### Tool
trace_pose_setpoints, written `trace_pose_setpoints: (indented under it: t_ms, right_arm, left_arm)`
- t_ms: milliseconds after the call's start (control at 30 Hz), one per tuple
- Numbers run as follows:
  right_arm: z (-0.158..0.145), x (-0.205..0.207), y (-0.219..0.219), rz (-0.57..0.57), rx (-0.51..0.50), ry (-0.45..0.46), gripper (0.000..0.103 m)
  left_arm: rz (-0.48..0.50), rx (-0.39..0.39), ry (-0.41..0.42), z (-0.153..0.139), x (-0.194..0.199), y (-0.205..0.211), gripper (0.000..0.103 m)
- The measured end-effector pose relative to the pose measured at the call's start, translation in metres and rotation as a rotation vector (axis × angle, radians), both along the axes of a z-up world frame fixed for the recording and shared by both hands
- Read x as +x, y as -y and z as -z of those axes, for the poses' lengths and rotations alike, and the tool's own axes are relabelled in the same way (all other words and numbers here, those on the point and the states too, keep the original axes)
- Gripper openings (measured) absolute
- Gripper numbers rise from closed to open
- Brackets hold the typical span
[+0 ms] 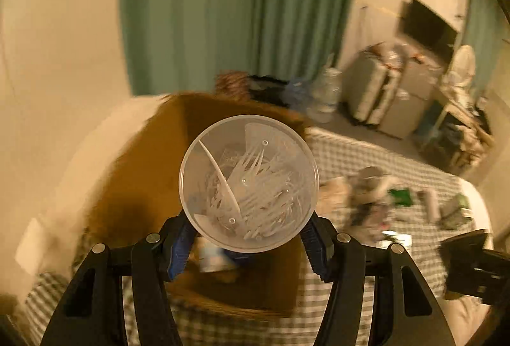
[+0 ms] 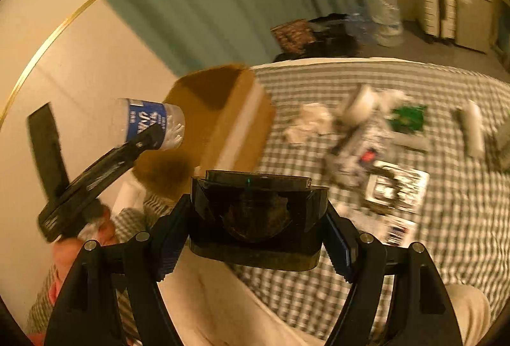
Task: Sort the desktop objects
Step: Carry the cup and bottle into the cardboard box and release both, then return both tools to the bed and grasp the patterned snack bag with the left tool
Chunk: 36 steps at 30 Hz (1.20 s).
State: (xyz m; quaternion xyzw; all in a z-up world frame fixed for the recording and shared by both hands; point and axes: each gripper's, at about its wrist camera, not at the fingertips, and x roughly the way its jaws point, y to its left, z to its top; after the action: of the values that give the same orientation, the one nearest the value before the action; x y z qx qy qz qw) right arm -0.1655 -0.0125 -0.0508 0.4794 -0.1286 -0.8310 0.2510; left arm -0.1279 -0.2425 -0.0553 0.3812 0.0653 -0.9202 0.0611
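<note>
The clear cup [image 1: 248, 183] with the blue label, full of white plastic bits, is gripped in the left claw [image 1: 248, 237] above the brown box [image 2: 220, 116] at the bed's [image 2: 382, 250] left edge. The right claw [image 2: 258, 237] grips a dark box [image 2: 258, 218] over the bed's near edge.

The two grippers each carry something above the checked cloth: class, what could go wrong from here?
1. The left gripper pinches the clear cup only at its lower rim; the cup could tip or slip free.
2. The right gripper holds a dark glossy box by its ends; a smooth surface may slide out.
3. Both hang near the cardboard box over clutter, so a dropped item could scatter it.
</note>
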Motion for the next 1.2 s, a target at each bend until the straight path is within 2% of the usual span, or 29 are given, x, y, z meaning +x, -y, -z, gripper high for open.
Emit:
trace_pose_setpoints:
  t_ms: [100, 233, 267, 333, 400, 567, 700, 867, 967, 1067, 1133, 1200]
  right_arm:
    - [0.002, -0.011, 0.032, -0.057, 0.003, 0.009, 0.075]
    - [0.004, -0.03, 0.067, -0.11, -0.02, 0.019, 0.075]
    - [0.004, -0.035, 0.075, -0.123, -0.037, 0.029, 0.075]
    - [0.004, -0.046, 0.093, -0.136, -0.029, 0.03, 0.075]
    - [0.004, -0.056, 0.11, -0.147, -0.001, 0.022, 0.075]
    - [0.003, -0.074, 0.135, -0.17, -0.061, 0.023, 0.078]
    - [-0.001, -0.08, 0.146, -0.144, -0.044, 0.006, 0.081]
    - [-0.002, -0.073, 0.131, -0.098, -0.037, 0.014, 0.081]
    - [-0.002, -0.064, 0.099, -0.04, 0.008, -0.008, 0.081]
    - [-0.006, -0.052, 0.049, 0.058, 0.033, -0.019, 0.081]
    - [-0.011, -0.041, 0.012, 0.145, 0.096, -0.054, 0.081]
    - [-0.015, -0.027, -0.022, 0.221, 0.199, -0.105, 0.081]
  left_arm:
    - [-0.035, 0.011, 0.032, 0.018, -0.004, 0.024, 0.062]
    - [-0.033, 0.044, 0.046, 0.027, -0.003, 0.04, 0.066]
    - [-0.03, 0.047, 0.039, 0.029, -0.003, 0.043, 0.069]
    - [-0.04, 0.038, 0.035, 0.031, 0.0, 0.046, 0.092]
    - [-0.058, 0.03, 0.021, 0.032, 0.002, 0.051, 0.097]
    - [-0.08, 0.052, 0.032, 0.035, 0.007, 0.062, 0.098]
    - [-0.103, 0.059, 0.041, 0.038, 0.014, 0.07, 0.098]
    - [-0.086, 0.061, 0.054, 0.034, 0.016, 0.06, 0.098]
    - [-0.018, 0.038, 0.03, 0.026, 0.018, 0.029, 0.099]
    - [0.053, 0.036, 0.015, 0.019, 0.019, -0.006, 0.1]
    - [0.109, 0.052, 0.007, 0.018, 0.021, -0.035, 0.103]
    - [0.155, 0.06, 0.007, 0.021, 0.022, -0.066, 0.103]
